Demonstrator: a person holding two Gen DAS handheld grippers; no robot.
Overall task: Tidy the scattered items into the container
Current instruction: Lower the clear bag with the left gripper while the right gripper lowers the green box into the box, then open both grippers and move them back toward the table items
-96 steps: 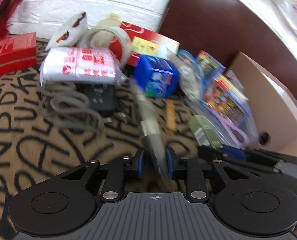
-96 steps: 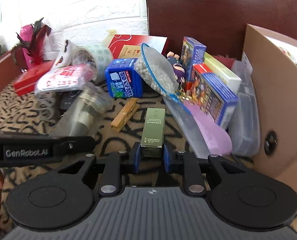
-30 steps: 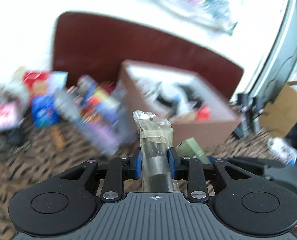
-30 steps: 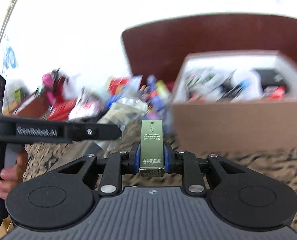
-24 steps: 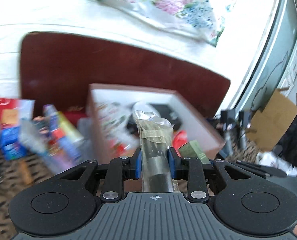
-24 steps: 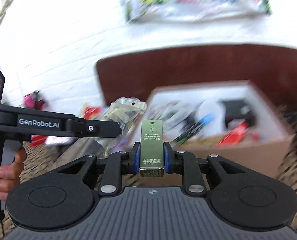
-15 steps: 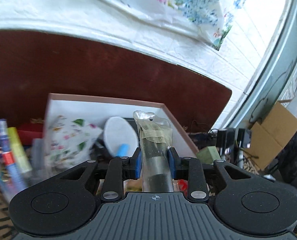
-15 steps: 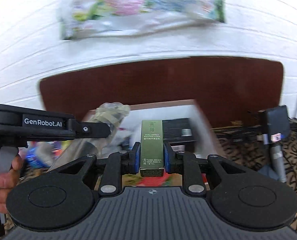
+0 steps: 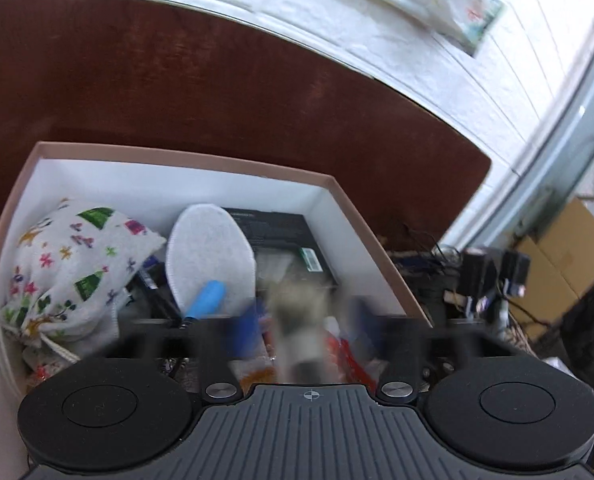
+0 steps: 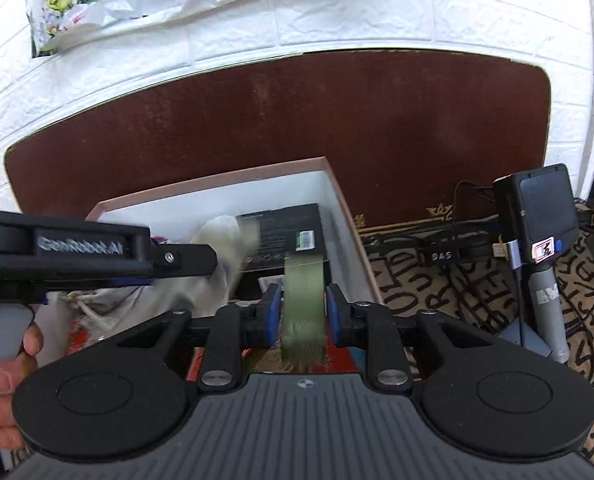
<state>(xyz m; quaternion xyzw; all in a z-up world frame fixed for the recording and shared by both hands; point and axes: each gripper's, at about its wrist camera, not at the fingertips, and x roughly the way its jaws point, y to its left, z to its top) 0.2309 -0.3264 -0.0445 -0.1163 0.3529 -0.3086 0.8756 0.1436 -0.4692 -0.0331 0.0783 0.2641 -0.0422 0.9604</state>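
Release step in hand: both grippers hang over the open box (image 9: 177, 158), a pink-rimmed cardboard container with white inner walls, and both loads are dropping. Left wrist view, lower left: a soft cloth pouch (image 9: 69, 268) printed with little coloured trees slumps against the box wall; beside it a white felt-like oval pad (image 9: 209, 252), a blue pen-like tube (image 9: 207, 298), then a flat black carton (image 9: 277, 232) at centre. Low centre, the left gripper (image 9: 303, 328) has just been opening; its jaws are smeared by blur and stand wide, and the clear-wrapped bundle (image 9: 297, 332), a taped plastic sleeve over something dark, streaks down between them, apparently no longer pinched. Right wrist view: at left a hand (image 10: 5, 396) holds the other tool; at lower centre the right gripper (image 10: 301, 316) has also just been opening, blue pads clear of the slim olive-green carton (image 10: 303, 312), which blurs vertically as it falls toward the box. Far right, a patterned rug (image 10: 477, 280) with cables. Judgement: next both tools should lift clear of the rim and swing back toward the remaining clutter; the stiff carton may land on edge atop the pile.
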